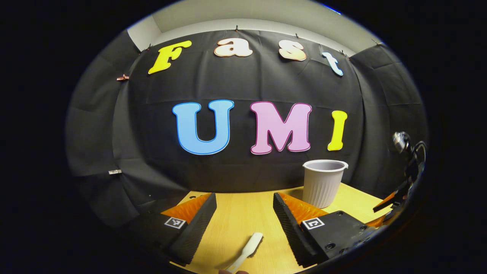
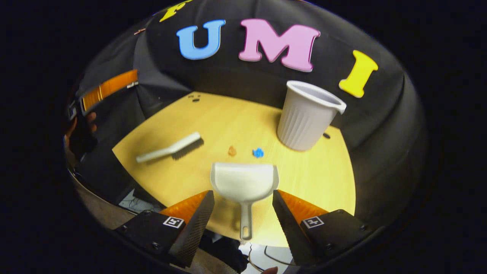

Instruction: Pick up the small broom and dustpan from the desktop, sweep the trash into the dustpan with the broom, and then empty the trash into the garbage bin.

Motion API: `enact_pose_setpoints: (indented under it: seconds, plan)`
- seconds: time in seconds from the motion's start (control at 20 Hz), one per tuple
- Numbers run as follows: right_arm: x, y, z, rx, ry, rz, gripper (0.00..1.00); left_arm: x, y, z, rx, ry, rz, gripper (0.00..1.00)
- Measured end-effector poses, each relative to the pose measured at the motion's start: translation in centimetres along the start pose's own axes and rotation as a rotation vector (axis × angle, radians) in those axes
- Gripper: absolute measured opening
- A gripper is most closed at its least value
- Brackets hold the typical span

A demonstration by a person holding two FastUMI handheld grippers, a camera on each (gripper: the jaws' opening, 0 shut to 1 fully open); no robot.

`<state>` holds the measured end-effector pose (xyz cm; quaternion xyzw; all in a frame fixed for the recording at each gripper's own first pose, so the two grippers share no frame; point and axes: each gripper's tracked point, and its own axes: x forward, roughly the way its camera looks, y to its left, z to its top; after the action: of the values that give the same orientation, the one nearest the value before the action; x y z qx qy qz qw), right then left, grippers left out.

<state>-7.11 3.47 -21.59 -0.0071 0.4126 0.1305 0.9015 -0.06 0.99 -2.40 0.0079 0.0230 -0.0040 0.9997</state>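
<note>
In the right gripper view the white dustpan (image 2: 245, 180) lies flat on the yellow desktop (image 2: 323, 182), its handle (image 2: 246, 222) pointing back between my open right gripper (image 2: 242, 196), which hovers above it. The white broom (image 2: 171, 148) with dark bristles lies to the left. An orange scrap (image 2: 232, 151) and a blue scrap (image 2: 258, 153) sit just beyond the dustpan's mouth. The ribbed white garbage bin (image 2: 306, 116) stands at the back right. In the left gripper view my left gripper (image 1: 244, 199) is open above one end of the broom (image 1: 249, 247), with the bin (image 1: 323, 182) ahead on the right.
The left gripper (image 2: 108, 87) and the hand (image 2: 78, 125) holding it appear at the far left in the right gripper view. The right gripper (image 1: 399, 194) shows at the right edge of the left gripper view. The desktop's near edge (image 2: 159, 198) drops off to cables below.
</note>
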Motion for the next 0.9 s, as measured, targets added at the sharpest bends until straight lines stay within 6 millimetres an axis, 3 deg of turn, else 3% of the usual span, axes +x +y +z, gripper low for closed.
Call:
enact_pose_setpoints:
  seconds: [0.15,0.25,0.5,0.8,0.9]
  plan:
    - [3.5,-0.1,-3.6,0.033,0.132,0.001,0.95,-0.3,0.2,-0.4,0.011,0.006,0.004,0.96]
    - [7.0,-0.7,-6.7,0.065,0.211,-0.003,0.94,-0.5,0.3,-0.4,0.011,0.013,0.009,0.96]
    - [12.8,-1.6,-9.8,0.091,0.388,-0.009,0.91,-1.0,0.6,-1.0,0.017,0.029,0.031,0.96]
    - [15.3,-0.5,-10.2,0.100,0.469,0.023,0.88,-0.6,1.0,-1.8,0.008,0.054,0.065,0.96]
    - [15.4,-0.7,-9.9,0.099,0.484,0.025,0.78,-0.4,1.0,-2.0,0.006,0.059,0.073,0.95]
